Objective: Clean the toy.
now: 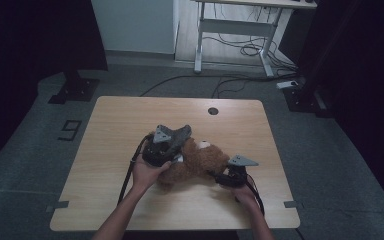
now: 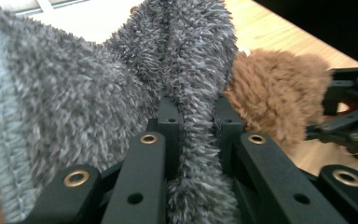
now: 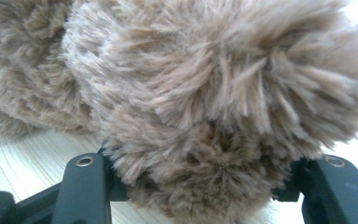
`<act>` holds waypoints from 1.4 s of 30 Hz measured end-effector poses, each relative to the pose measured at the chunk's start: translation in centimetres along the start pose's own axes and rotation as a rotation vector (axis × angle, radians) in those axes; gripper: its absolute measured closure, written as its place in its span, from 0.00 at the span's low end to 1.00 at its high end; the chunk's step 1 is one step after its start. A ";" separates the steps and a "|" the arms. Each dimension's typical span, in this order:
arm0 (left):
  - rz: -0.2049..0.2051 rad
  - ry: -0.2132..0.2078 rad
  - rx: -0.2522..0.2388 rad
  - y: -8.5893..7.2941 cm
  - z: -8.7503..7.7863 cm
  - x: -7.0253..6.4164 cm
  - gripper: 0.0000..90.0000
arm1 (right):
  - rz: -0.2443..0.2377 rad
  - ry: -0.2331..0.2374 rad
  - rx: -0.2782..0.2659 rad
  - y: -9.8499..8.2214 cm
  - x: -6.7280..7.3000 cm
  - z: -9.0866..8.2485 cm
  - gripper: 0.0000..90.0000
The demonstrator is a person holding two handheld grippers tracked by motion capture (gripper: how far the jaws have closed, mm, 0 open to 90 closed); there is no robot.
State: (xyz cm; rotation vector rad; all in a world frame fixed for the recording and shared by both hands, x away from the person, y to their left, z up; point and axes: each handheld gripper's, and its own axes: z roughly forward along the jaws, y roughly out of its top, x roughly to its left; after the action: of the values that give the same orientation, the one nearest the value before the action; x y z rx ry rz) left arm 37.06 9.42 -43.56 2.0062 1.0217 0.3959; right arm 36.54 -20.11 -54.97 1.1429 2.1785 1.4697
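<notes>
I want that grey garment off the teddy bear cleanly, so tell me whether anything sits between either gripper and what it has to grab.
Nothing visible does. The left gripper is already shut on a fold of the grey garment, and the right gripper grips the teddy bear directly.

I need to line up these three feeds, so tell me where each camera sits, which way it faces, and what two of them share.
High view: above the person's side, facing forward and down on the wooden table; both forearms, left gripper and right gripper show.
Left gripper view: rides the left gripper, looking along its jaws clamped on grey fleece fabric; the right gripper shows farther off.
Right gripper view: rides the right gripper, facing the brown teddy bear between its jaws.
Shared: all three show the teddy bear.
</notes>
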 end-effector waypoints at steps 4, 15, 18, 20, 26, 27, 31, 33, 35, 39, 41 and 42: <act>-0.004 0.026 0.010 -0.5 -0.1 0.6 0.86 | -0.001 -0.001 -0.003 0.0 0.1 0.0 0.44; -0.102 0.080 0.041 -4.3 -1.3 5.1 0.86 | -0.008 0.002 -0.006 0.0 0.1 0.0 0.44; -0.122 0.081 0.047 -5.2 -1.3 5.7 0.86 | -0.008 0.002 -0.006 0.0 0.2 0.1 0.44; -0.122 0.086 0.048 -5.4 -1.3 5.9 0.86 | -0.008 0.002 -0.006 0.0 0.3 0.1 0.44; -0.141 0.085 0.033 -4.8 -2.0 6.0 0.86 | -0.007 0.001 -0.003 0.0 0.3 0.1 0.44; -0.127 0.084 0.021 -4.3 -2.4 5.6 0.86 | -0.007 -0.001 -0.003 0.0 0.3 0.1 0.44; -0.043 0.059 -0.016 -1.6 -3.2 2.7 0.86 | -0.010 -0.008 -0.002 0.0 0.3 0.1 0.44; -0.009 0.032 -0.016 -0.4 -2.8 1.4 0.86 | -0.010 -0.013 -0.003 0.0 0.4 0.1 0.44; -0.005 0.004 -0.008 0.3 -1.8 0.4 0.86 | -0.011 -0.018 -0.004 0.1 0.5 0.1 0.44; -0.038 -0.018 0.023 0.3 0.4 0.4 0.86 | -0.021 -0.021 0.000 0.1 0.6 0.0 0.44; -0.058 -0.030 0.021 -0.2 0.8 0.8 0.86 | -0.021 -0.017 0.002 0.1 0.5 0.0 0.43; -0.058 -0.037 0.031 -0.5 0.9 1.0 0.86 | -0.022 -0.012 0.003 0.1 0.5 0.0 0.42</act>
State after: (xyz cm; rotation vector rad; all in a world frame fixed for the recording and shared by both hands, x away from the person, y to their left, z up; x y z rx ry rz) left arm 37.93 9.84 -44.55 1.9993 1.0665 0.3119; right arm 36.23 -19.76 -54.78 1.1220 2.1787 1.4469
